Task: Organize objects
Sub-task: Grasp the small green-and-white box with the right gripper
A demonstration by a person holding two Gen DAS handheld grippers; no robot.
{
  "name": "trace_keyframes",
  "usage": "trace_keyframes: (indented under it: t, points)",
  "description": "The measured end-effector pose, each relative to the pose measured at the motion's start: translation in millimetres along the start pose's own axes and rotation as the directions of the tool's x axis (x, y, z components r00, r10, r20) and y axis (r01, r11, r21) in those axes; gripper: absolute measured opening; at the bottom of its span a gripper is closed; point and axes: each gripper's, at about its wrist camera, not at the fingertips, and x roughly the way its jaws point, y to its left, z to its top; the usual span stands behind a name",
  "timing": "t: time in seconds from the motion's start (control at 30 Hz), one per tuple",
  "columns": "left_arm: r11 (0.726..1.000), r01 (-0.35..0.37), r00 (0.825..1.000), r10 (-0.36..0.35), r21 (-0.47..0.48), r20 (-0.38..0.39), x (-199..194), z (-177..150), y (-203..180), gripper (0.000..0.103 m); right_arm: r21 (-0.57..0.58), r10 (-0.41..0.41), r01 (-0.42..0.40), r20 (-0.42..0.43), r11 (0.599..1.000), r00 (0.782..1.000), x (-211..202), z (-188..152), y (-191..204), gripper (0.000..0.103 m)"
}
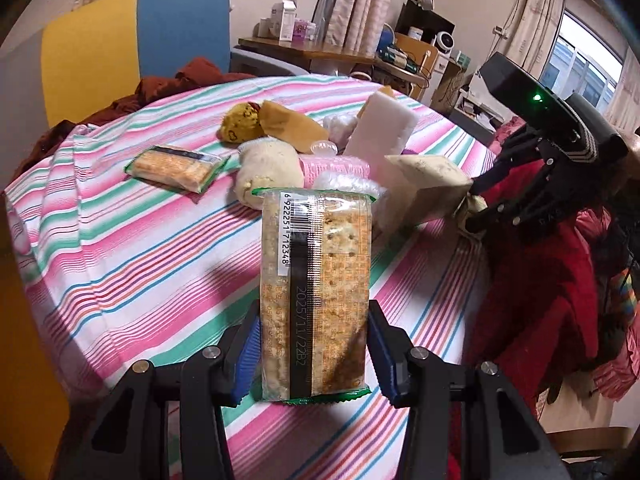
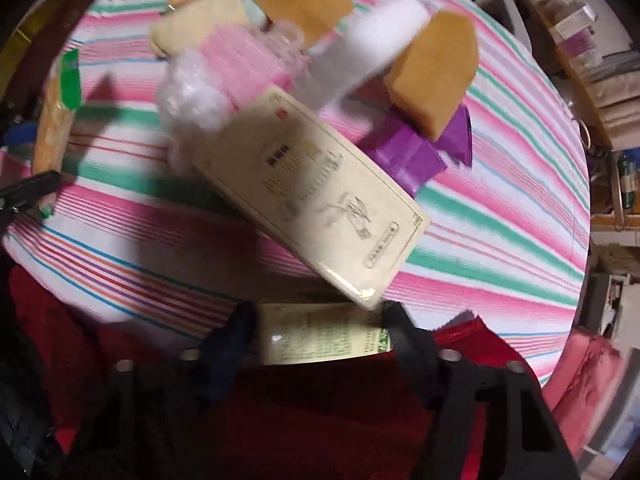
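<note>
Left hand-held gripper (image 1: 312,354) closed on a cracker packet (image 1: 316,292), blue pads pressing both long sides; packet upright above the striped tabletop (image 1: 132,264), barcode strip at the top, printed date running lengthwise. Second cracker packet (image 1: 176,168) lying flat on the tabletop, farther back and to the left. Central heap on the tabletop: cream plush piece (image 1: 268,168), yellow plush toy (image 1: 240,122), tan sponge (image 1: 296,124), white foam block (image 1: 380,132), pink packet (image 1: 336,166), clear bubble wrap (image 1: 348,182).

Right hand-held gripper (image 1: 476,204), seen at the right edge of the left wrist view, clamped on one end of a cream box (image 1: 424,180) at the tabletop's right side, beside the heap.

Right wrist view, motion-blurred, looking steeply down: right hand-held gripper (image 2: 320,340) closed on the near end of the cream box (image 2: 312,196), box extending diagonally up and left over the tabletop (image 2: 500,200). Purple wrapper (image 2: 412,152) just beyond the box, partly under a tan sponge (image 2: 436,76). White foam block (image 2: 372,40), pink packet (image 2: 240,60) and bubble wrap (image 2: 192,100) clustered at the box's far end. Red cloth (image 2: 312,400) beneath the gripper at the tabletop's near edge.
</note>
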Motion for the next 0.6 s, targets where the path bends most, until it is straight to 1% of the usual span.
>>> trace_keyframes:
  t: [0.03, 0.07, 0.1, 0.13, 0.2, 0.23, 0.27, 0.3, 0.33, 0.4, 0.47, 0.5, 0.57, 0.6]
  points:
    - [1.000, 0.003, 1.000, -0.003, -0.002, 0.008, -4, 0, 0, 0.049, -0.005, 0.001, -0.001, 0.009, 1.000, 1.000, -4, -2, 3, 0.048]
    - [1.000, 0.004, 1.000, -0.004, -0.001, 0.017, -8, 0, 0, 0.049, -0.009, 0.007, -0.006, 0.020, 1.000, 1.000, -10, -5, 6, 0.043]
    - [1.000, 0.004, 1.000, -0.004, -0.002, 0.025, -11, -1, 0, 0.049, -0.011, 0.013, -0.013, 0.028, 1.000, 1.000, -14, -7, 9, 0.032]
    - [1.000, 0.003, 1.000, -0.003, -0.006, 0.028, -13, -2, 0, 0.049, -0.014, 0.017, -0.017, 0.035, 1.000, 0.999, -17, -9, 12, 0.025]
    - [1.000, 0.005, 0.999, -0.005, -0.016, 0.032, -17, -3, 1, 0.049, -0.024, 0.029, -0.028, 0.049, 0.999, 0.998, -23, -16, 19, 0.026]
    - [1.000, 0.007, 0.999, -0.006, -0.019, 0.035, -19, -3, 0, 0.049, -0.020, 0.044, -0.043, 0.048, 0.999, 0.998, -23, -18, 21, 0.037]
    - [1.000, 0.006, 0.999, -0.006, -0.020, 0.039, -21, -4, 0, 0.049, -0.007, 0.064, -0.064, 0.041, 0.998, 0.997, -29, -14, 10, 0.052]
    - [1.000, 0.004, 0.999, -0.004, -0.019, 0.042, -24, -5, 0, 0.049, 0.009, 0.068, -0.069, 0.039, 0.998, 0.997, -29, -15, 6, 0.090]
    - [1.000, 0.004, 0.999, -0.003, -0.020, 0.049, -27, -6, 0, 0.049, 0.021, 0.071, -0.071, 0.033, 0.997, 0.997, -28, -17, 2, 0.101]
    - [0.999, 0.005, 0.998, -0.003, -0.035, 0.058, -32, -8, 2, 0.049, 0.031, 0.075, -0.076, 0.018, 0.997, 0.997, -27, -21, -5, 0.103]
    - [0.999, 0.008, 0.998, -0.004, -0.050, 0.062, -33, -8, 5, 0.049, 0.042, 0.048, -0.048, 0.014, 0.998, 0.999, -27, -23, -15, 0.103]
    - [0.999, 0.005, 0.998, -0.002, -0.054, 0.064, -34, -9, 6, 0.049, 0.043, 0.051, -0.051, 0.009, 0.998, 0.999, -26, -22, -18, 0.103]
    - [0.998, 0.002, 0.998, 0.002, -0.061, 0.069, -36, -8, 7, 0.049, 0.030, 0.086, -0.085, -0.025, 0.996, 0.996, -18, -21, -24, 0.103]
    - [0.998, 0.003, 0.997, 0.002, -0.064, 0.071, -37, -7, 8, 0.049, 0.026, 0.091, -0.090, -0.042, 0.996, 0.995, -14, -22, -27, 0.103]
